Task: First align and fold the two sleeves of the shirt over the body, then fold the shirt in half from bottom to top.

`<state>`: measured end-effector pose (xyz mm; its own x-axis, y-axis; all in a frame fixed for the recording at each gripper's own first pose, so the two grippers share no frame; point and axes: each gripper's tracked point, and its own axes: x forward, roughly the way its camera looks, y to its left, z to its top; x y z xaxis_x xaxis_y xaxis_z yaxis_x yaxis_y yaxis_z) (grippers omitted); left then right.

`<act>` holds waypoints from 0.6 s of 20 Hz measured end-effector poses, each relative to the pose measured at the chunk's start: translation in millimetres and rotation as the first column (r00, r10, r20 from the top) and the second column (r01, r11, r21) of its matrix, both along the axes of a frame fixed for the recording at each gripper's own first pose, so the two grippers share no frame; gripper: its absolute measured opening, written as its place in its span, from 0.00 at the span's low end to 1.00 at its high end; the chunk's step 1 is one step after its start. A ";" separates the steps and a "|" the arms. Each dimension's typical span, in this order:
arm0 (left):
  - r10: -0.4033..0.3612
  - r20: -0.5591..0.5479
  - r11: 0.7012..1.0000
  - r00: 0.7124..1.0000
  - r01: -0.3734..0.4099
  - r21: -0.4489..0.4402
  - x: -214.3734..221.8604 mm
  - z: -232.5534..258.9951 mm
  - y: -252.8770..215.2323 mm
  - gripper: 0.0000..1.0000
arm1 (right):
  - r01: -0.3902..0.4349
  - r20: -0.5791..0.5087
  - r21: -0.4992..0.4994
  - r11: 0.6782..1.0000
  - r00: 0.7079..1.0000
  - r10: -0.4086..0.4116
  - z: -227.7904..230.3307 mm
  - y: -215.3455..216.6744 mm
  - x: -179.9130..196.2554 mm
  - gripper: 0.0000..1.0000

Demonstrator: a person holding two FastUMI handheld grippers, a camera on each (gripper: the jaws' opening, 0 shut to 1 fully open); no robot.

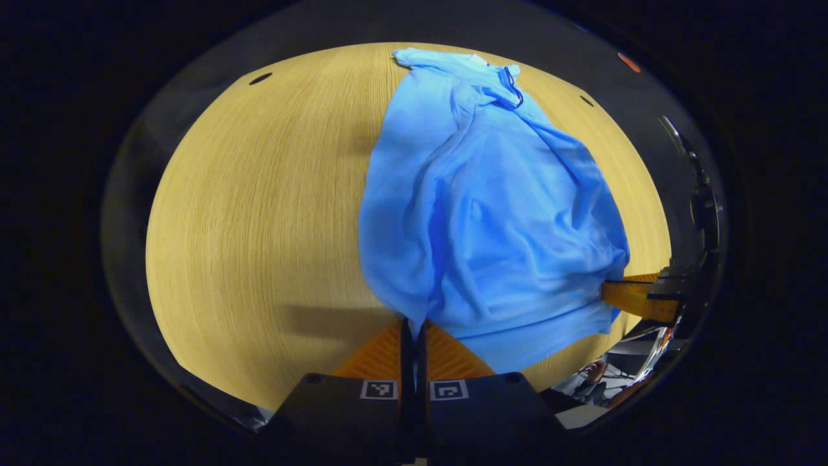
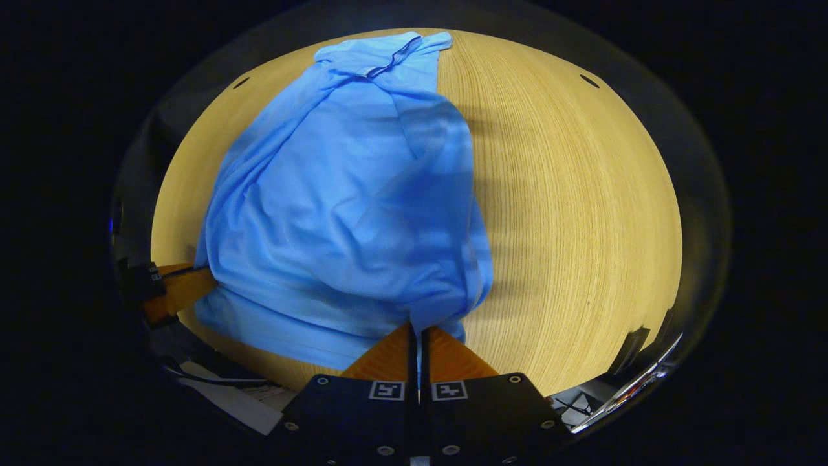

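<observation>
Wooden counter (image 1: 259, 213) carries the blue shirt (image 1: 491, 220). Left tongs (image 1: 413, 327) and right tongs (image 2: 417, 330) each closed on a near hem corner, cloth lifted. Judged: sleeves already folded over body; bottom-to-top fold begun, hem not yet at far collar (image 2: 388, 61)

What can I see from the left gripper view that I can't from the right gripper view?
Left gripper view: bare wooden table lies left of the blue shirt, and the right claw grips its edge at the right. Right gripper view: bare table lies right of the shirt, with the left claw at its left edge. Both: the lifted shirt, its collar far off, each view's own claw pinching the cloth.
</observation>
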<state>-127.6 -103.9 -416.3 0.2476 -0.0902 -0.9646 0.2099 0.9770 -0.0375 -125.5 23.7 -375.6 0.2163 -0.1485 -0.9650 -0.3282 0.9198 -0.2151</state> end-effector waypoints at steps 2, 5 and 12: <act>-0.001 0.024 1.000 1.000 0.001 -0.003 12.9 8.8 -0.9 0.04 | 0.012 0.029 0.030 0.999 1.000 -0.013 10.4 6.4 12.7 0.01; 0.000 0.061 1.000 0.998 0.001 -0.019 36.5 24.5 -5.0 0.04 | 0.007 0.083 0.060 0.998 0.996 -0.012 34.6 17.3 39.2 0.01; 0.002 0.161 0.999 0.987 0.005 -0.044 118.0 52.0 -20.4 0.04 | -0.047 0.209 0.073 0.996 0.977 0.031 77.8 42.0 119.6 0.01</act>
<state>-9.6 -124.3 -364.4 0.3994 -0.1322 -0.9072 0.2186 0.9747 -0.0458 -5.9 65.7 -297.8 0.4172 -0.0632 -0.9066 -0.3195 0.9237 -0.2114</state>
